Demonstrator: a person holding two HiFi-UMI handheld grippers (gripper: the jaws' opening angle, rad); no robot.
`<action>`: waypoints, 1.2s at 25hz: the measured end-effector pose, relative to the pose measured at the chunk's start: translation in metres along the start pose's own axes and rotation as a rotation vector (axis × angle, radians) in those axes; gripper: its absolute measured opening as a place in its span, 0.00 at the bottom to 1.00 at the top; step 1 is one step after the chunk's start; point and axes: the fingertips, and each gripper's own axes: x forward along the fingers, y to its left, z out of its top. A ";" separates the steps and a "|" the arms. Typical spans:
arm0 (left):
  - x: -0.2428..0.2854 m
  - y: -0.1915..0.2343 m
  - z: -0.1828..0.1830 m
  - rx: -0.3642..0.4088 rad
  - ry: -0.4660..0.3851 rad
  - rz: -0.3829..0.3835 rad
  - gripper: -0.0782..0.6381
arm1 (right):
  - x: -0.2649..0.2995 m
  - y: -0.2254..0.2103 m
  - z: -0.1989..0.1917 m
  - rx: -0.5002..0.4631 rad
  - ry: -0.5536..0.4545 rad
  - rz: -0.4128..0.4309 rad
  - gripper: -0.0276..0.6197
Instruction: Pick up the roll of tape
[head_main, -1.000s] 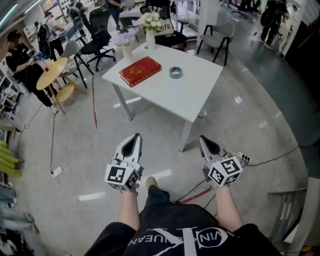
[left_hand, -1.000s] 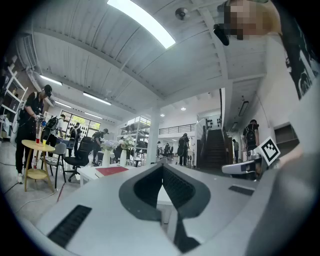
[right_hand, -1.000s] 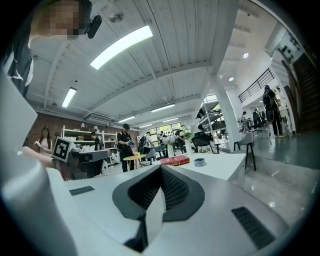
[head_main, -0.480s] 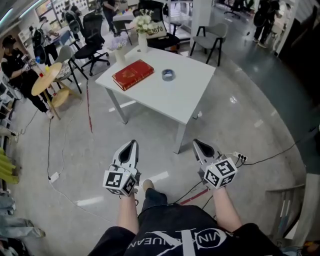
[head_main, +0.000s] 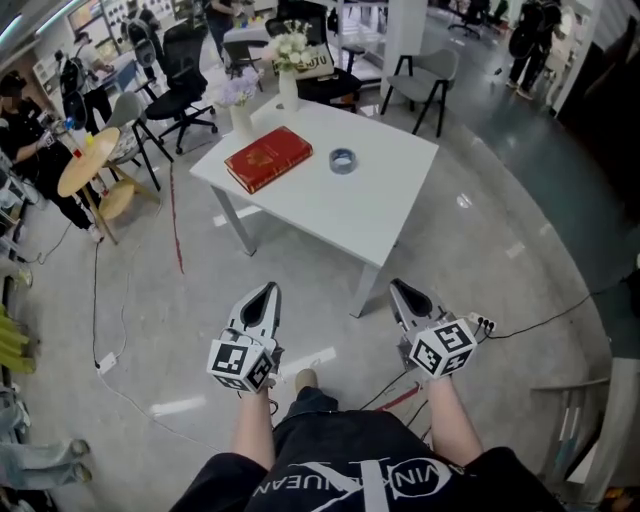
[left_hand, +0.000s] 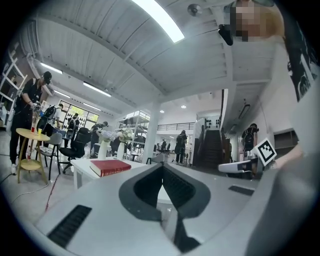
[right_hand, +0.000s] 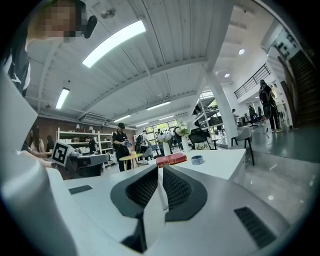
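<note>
1. Step in hand: the approach. The roll of tape (head_main: 343, 160) lies flat on the white table (head_main: 385, 215), just right of the red book (head_main: 268, 158) and well apart from both grippers.
2. The left gripper (head_main: 268, 291) has its jaws pressed together, empty. The right gripper (head_main: 399, 288) is opening, jaws only just parted, with nothing between them.
3. The right one looks like the better picker: the tape is on its side of the book and sits close to its jaw line in the right gripper view.
4. Close in on the table first. Both grippers are out over the floor.
5. Spread the right jaws much wider before reaching. Then straddle the ring, or put one jaw in the hole and pinch the wall.
6. Come down from above. A level push would likely slide the roll across the smooth top.
7. Keep the left gripper off the book.
</note>
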 end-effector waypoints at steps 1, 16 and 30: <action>0.005 0.005 0.000 0.005 0.003 -0.010 0.11 | 0.006 -0.003 0.002 0.011 -0.008 -0.008 0.12; 0.067 0.073 -0.004 -0.040 0.054 -0.106 0.11 | 0.073 -0.021 -0.004 0.105 -0.023 -0.119 0.20; 0.075 0.117 -0.011 -0.022 0.081 -0.183 0.11 | 0.106 -0.014 -0.013 0.170 -0.065 -0.199 0.20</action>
